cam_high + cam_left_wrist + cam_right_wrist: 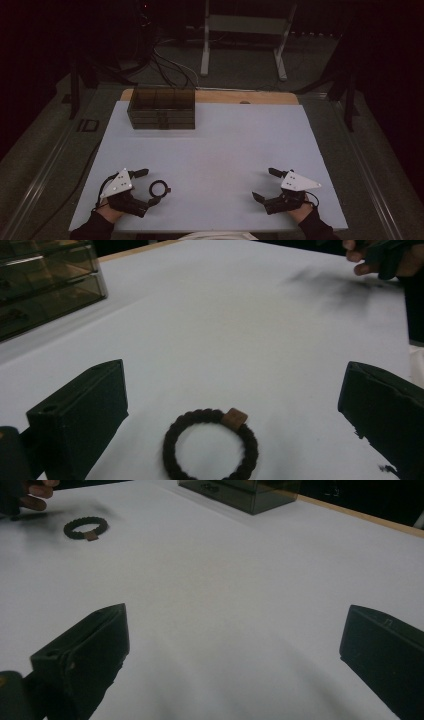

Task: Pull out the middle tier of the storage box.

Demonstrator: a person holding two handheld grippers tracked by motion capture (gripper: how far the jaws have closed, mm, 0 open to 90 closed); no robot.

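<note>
- Left tool (149, 187): jaws spread wide, the braided hair tie (210, 445) flat on the bench (225, 145) between them, not yet pinched.
- Right tool (265, 184): jaws spread, nothing between them.
- Step, likely: picking up; next, close on the tie.
- Far: drawer box (162, 109).

From the right gripper (235, 645), its two black jaws stand wide apart over bare white table (240, 590), nothing between them. Far off at upper left lies the dark braided ring (85, 528) with its small brown tag, a hand (35, 492) just beside it. A smoky clear drawer box (240, 492) sits at the top edge.
</note>
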